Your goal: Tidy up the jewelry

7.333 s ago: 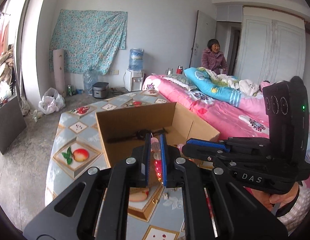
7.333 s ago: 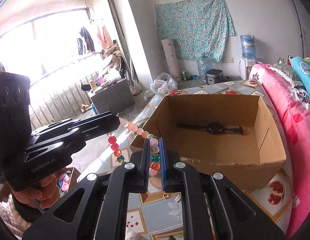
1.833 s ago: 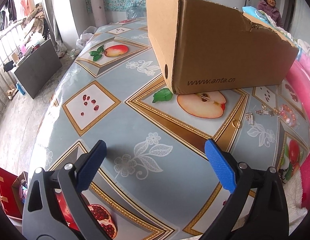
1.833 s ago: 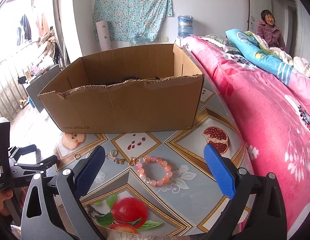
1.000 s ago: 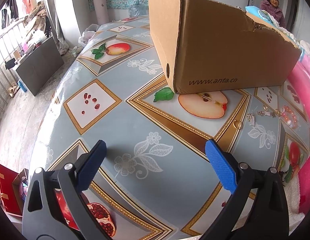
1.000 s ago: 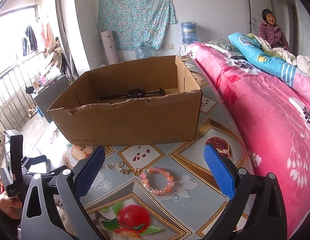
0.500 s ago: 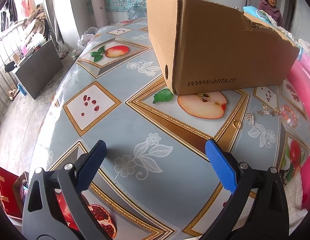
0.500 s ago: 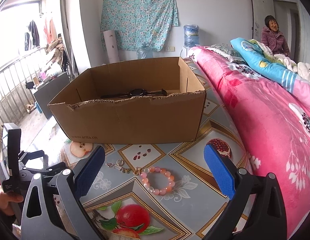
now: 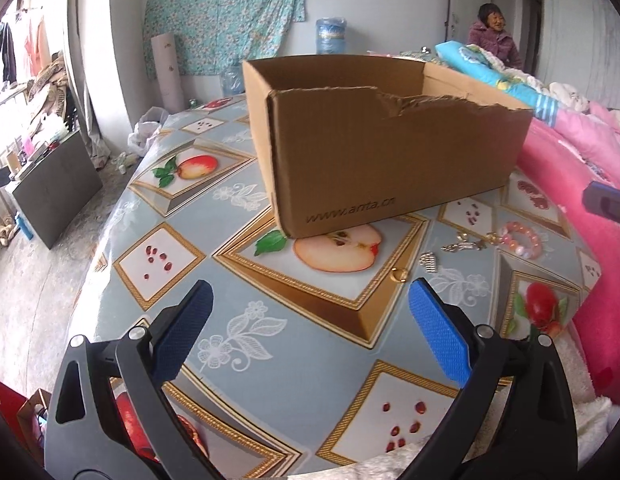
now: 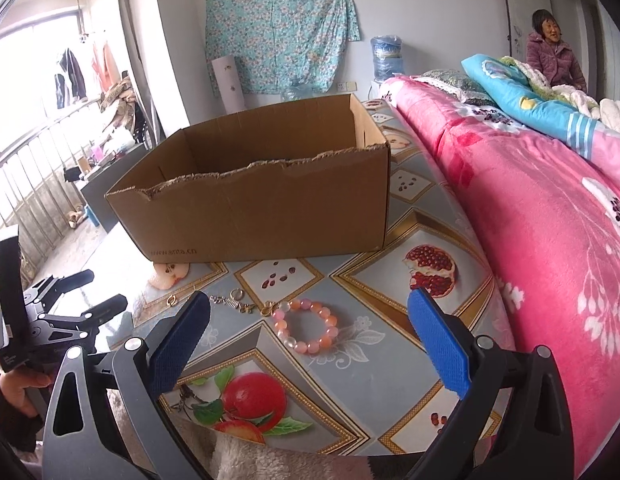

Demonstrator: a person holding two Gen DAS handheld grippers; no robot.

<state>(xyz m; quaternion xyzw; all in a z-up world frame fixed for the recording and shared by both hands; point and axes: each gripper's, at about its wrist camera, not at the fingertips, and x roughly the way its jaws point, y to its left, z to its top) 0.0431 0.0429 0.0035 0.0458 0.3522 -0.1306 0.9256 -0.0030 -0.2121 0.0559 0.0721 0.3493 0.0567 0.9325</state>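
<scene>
An open cardboard box [image 9: 390,152] [image 10: 261,208] stands on the fruit-patterned table [image 9: 269,344]; its inside is hidden from both views. In front of it lie a pink bead bracelet [image 9: 520,238] [image 10: 307,326], a thin silver chain with small charms [image 9: 464,245] [image 10: 229,302], a gold ring [image 9: 398,276] [image 10: 172,301] and a small silver clip [image 9: 428,260]. My left gripper [image 9: 310,292] [image 10: 105,288] is open over the table's near left part and holds nothing. My right gripper [image 10: 308,300] is open and empty just short of the bracelet; one of its fingers [image 9: 606,200] shows in the left wrist view.
A bed with a pink flowered blanket [image 10: 550,208] runs along the table's right side. A person [image 10: 550,52] sits at the back right. The table's left edge drops to the floor, where a dark cabinet [image 9: 53,188] stands.
Both grippers have stayed open and empty. The left wrist view has swung up and right toward the jewelry. The right gripper has dropped lower, so the box's inside no longer shows.
</scene>
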